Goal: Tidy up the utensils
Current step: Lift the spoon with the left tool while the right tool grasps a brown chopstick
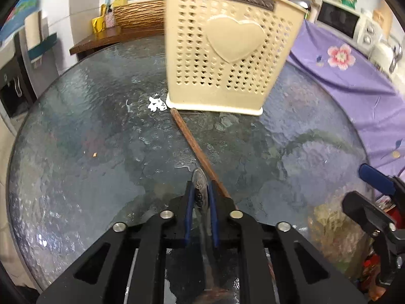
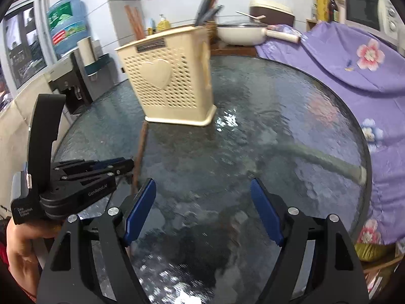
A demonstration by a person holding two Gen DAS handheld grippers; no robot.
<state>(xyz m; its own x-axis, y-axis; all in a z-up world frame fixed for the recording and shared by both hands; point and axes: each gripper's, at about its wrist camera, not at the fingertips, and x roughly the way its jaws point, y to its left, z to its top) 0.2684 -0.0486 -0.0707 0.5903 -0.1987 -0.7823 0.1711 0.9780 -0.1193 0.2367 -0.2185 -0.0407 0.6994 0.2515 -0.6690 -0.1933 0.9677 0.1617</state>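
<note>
My left gripper [image 1: 201, 190] is clamped narrow on a metal utensil [image 1: 200, 185]; its rounded end pokes out just past the fingertips, edge-on, so I read it as a spoon handle but cannot be sure. Touching the right side of those fingers, a brown wooden chopstick [image 1: 195, 147] lies flat on the glass table [image 1: 76, 139], running forward and slightly left until its far tip nearly meets the base of the cream utensil holder [image 1: 227, 50]. The holder stands upright straight ahead of the left tongs, heart panel facing me, with other handles already sticking out of its top.

From the right wrist, the holder [image 2: 174, 81] sits ahead and to the left, the chopstick [image 2: 140, 152] leading from its base back toward the left gripper [image 2: 114, 168]. My right gripper [image 2: 202, 215] hovers with its jaws spread wide, holding nothing, over bare glass.

I judge the step in hand to be carrying the gripped utensil to the holder. To do it well I would lift clear before moving forward, so the chopstick is not dragged, rise above the rim, tip the utensil vertical, and let go only once its end is inside.
</note>
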